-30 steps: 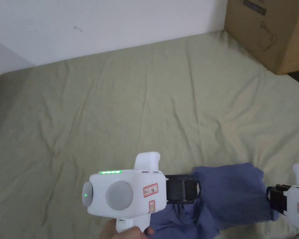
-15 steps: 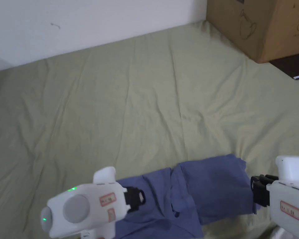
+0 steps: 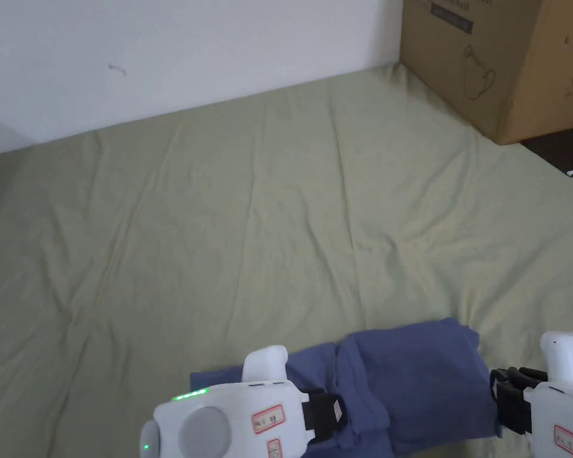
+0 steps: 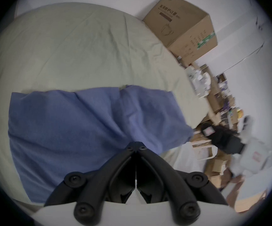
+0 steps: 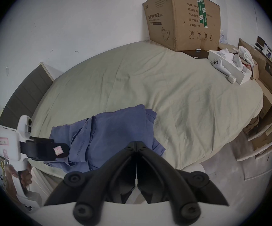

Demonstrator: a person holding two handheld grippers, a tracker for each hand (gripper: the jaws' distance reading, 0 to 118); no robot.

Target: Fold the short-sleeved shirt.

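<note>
From the head view, the blue shirt (image 3: 399, 381) is lying bunched at the near edge of the green bedsheet (image 3: 249, 226), down around six o'clock. The left gripper (image 3: 333, 417) is hovering at its left part and the right gripper (image 3: 503, 399) is sitting at the shirt's right edge, toward five o'clock. A cardboard box (image 3: 494, 59) is standing at the far corner, about one o'clock, against the white wall (image 3: 160, 48).

In the left gripper view, the left gripper (image 4: 136, 145) is showing its jaws drawn together, tips meeting right at the near fold of the shirt (image 4: 76, 123); whether cloth is pinched between them I cannot tell. The box (image 4: 182, 32) is sitting at one o'clock.

In the right gripper view, the right gripper (image 5: 136, 144) is likewise showing jaws closed together at the shirt (image 5: 109, 131), and a grip on the cloth cannot be confirmed. The left gripper (image 5: 62, 149) is reaching in from nine o'clock, touching the shirt's left side.
</note>
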